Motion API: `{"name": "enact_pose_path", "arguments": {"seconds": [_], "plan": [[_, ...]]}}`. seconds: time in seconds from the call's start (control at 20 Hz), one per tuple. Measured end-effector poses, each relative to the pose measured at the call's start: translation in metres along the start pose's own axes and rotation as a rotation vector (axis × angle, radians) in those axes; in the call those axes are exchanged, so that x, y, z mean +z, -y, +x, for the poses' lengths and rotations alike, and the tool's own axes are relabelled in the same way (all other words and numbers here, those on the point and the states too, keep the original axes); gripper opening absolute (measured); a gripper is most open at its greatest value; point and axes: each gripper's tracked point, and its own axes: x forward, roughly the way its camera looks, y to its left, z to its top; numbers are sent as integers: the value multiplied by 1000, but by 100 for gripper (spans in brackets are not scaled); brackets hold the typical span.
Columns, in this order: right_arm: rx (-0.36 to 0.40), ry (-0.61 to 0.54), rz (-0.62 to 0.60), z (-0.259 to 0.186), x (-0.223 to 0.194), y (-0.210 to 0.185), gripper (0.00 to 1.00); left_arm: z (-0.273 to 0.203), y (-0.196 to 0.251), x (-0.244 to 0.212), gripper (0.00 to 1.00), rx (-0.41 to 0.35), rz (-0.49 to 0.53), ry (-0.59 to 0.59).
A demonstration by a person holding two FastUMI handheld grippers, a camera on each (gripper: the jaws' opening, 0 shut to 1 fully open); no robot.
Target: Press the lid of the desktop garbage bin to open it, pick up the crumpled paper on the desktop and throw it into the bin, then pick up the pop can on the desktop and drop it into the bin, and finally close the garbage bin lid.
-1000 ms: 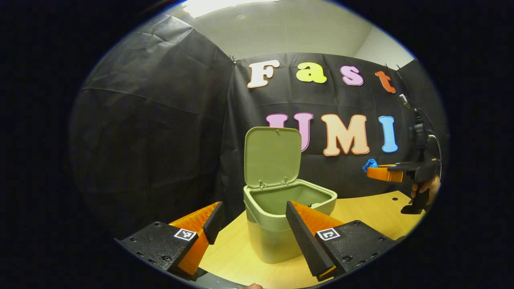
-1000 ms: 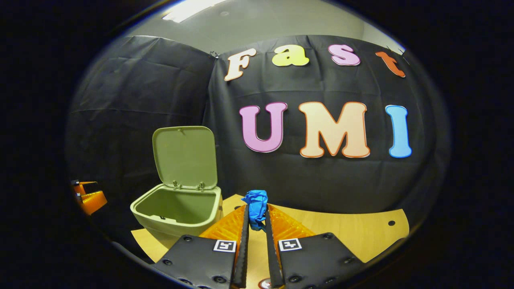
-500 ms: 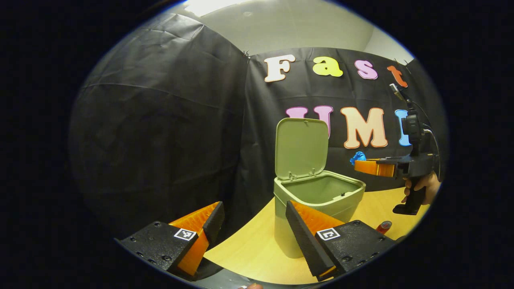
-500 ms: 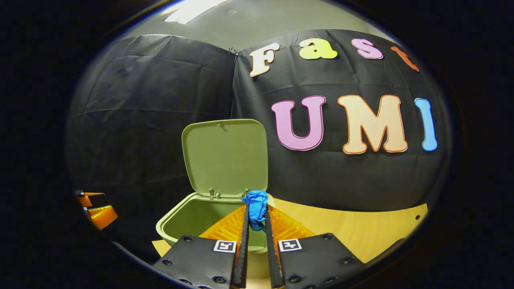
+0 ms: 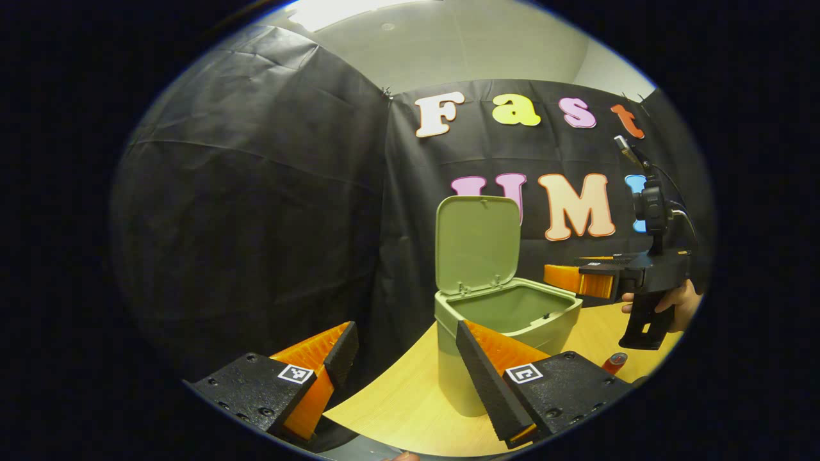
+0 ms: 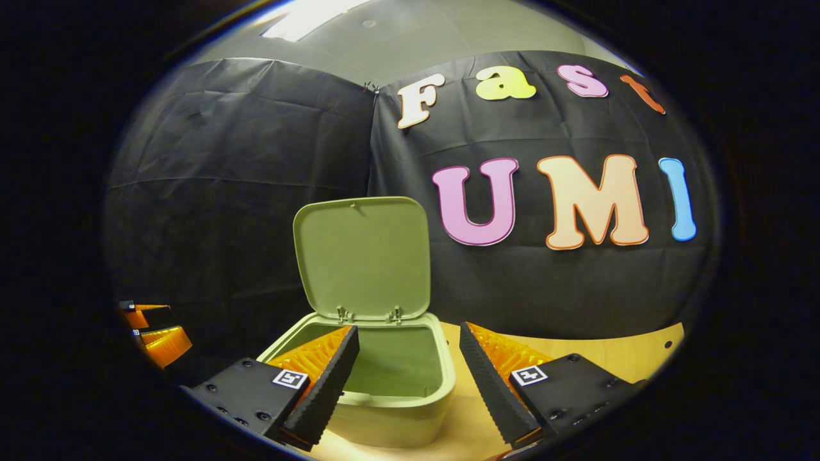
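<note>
The green bin (image 5: 506, 323) stands on the wooden table with its lid (image 5: 477, 243) swung upright. My left gripper (image 5: 410, 358) is open in front of the bin, a little to its left, with nothing between its fingers. A hand (image 5: 676, 301) holds my right gripper (image 5: 557, 276) just above the bin's right rim. In the right gripper view the bin (image 6: 391, 410) lies right below my open right gripper (image 6: 410, 365), whose fingers hold nothing. The lid (image 6: 362, 256) rises behind the opening. A red pop can (image 5: 614, 363) stands on the table right of the bin.
The table (image 5: 397, 403) ends at a curved front edge near my left gripper. The black cloth wall stands close behind the bin. My left gripper (image 6: 150, 326) is small at the left edge of the right gripper view. Bare tabletop (image 6: 576, 358) lies right of the bin.
My right gripper moved over the bin's opening and opened; the blue crumpled paper it held has left its fingers. My left gripper stayed open and swung slightly left.
</note>
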Motion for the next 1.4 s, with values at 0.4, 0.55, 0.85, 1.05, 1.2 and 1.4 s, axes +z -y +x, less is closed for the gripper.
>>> {"name": "enact_pose_path", "arguments": {"seconds": [0.4,0.55,0.85,1.05,1.2,1.4], "plan": [[-209,39,-35,-89,9,109,99,20,112,30,93,-230,-17,71],[-300,30,-31,-129,4,155,99,22,164,30,93,-329,-20,73],[-478,3,11,-205,-11,241,99,19,270,6,93,-542,-61,4],[-586,-22,63,-258,-28,283,99,17,325,-24,93,-633,-46,-53],[-659,-59,94,-293,-43,307,99,15,356,-50,93,-678,-36,-98],[-711,-90,111,-326,-56,320,99,10,380,-95,93,-705,-2,-173]]}}
